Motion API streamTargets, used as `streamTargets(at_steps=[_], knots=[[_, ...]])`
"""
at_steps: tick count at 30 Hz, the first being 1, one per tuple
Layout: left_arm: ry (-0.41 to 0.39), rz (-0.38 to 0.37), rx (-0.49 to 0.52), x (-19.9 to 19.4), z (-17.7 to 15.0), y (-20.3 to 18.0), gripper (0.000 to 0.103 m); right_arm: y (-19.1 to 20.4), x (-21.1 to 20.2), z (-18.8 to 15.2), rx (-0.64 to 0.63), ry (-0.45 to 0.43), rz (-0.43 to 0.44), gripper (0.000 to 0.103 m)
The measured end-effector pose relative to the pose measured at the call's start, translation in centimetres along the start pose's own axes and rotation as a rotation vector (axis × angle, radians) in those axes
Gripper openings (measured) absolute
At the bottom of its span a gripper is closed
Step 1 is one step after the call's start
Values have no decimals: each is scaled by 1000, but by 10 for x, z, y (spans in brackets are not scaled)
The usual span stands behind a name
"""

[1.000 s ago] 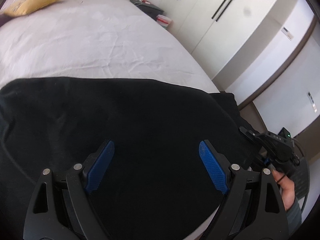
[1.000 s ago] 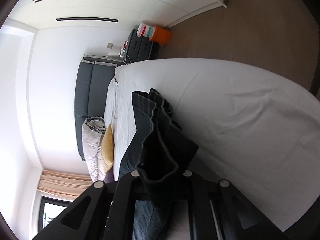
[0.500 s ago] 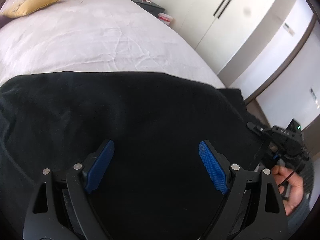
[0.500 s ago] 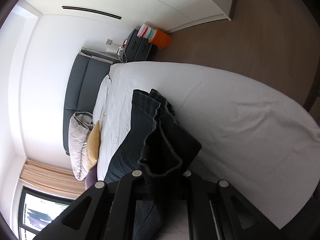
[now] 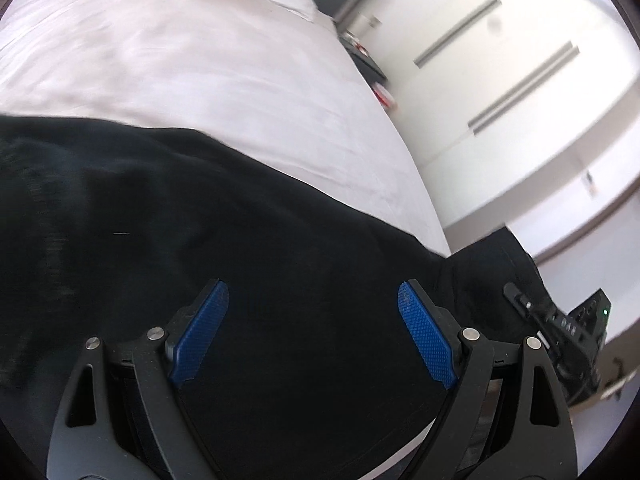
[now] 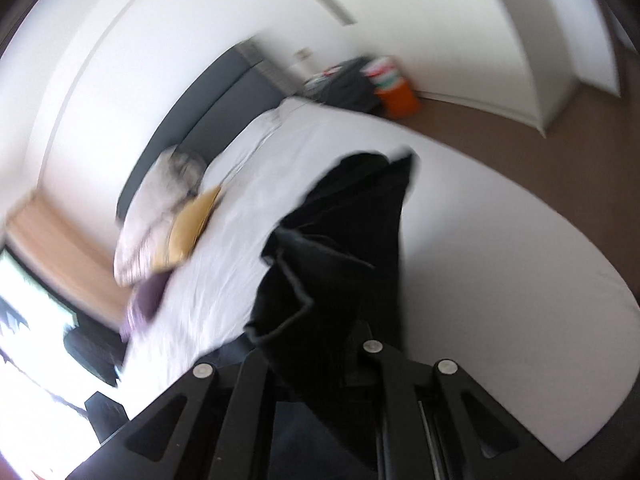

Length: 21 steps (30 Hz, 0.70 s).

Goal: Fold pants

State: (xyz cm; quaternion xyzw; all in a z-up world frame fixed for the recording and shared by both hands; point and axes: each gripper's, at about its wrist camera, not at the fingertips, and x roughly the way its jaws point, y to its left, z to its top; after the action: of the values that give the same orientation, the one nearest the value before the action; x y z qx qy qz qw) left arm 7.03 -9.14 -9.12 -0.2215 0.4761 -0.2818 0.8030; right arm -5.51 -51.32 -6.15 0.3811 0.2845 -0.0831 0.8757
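The black pants (image 5: 200, 220) lie spread across the near part of the white bed (image 5: 200, 64). My left gripper (image 5: 312, 300) is open just above the cloth, blue pads (image 5: 424, 340) wide apart, nothing between them. My right gripper (image 6: 320, 344) is shut on a bunched end of the pants (image 6: 344, 248) and holds it lifted above the bed; its fingertips are hidden by the cloth. The right gripper's body also shows in the left wrist view (image 5: 560, 320), at the pants' right end near the bed edge.
A yellow pillow (image 6: 192, 224) and white pillows (image 6: 160, 200) lie at the head of the bed by the dark headboard (image 6: 192, 116). A nightstand (image 6: 344, 84) and an orange bin (image 6: 396, 92) stand beside it. White wardrobes (image 5: 500, 60) line the wall; brown floor (image 6: 540, 168) borders the bed.
My right gripper has rotated and swung, still holding the pants end; its view is now blurred. My left gripper has tilted and shifted over the cloth, staying open.
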Motion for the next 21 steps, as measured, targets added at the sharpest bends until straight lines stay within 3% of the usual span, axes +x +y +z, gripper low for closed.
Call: streamTargets(at_steps=[4,8,13,21], knots=[[-9,-29,-98,-19,2,36,86,75,32,-42,-206,113,24,10],[-9,-107,-155,-28,2,59,86,128,67,-99,-369,245,38,10],[16,-155,-186,-31,12,67,91,145,84,-132,-439,319,39,10],[12,-188,-228,-37,39,75,92,156,87,-145,-485,314,5,10]])
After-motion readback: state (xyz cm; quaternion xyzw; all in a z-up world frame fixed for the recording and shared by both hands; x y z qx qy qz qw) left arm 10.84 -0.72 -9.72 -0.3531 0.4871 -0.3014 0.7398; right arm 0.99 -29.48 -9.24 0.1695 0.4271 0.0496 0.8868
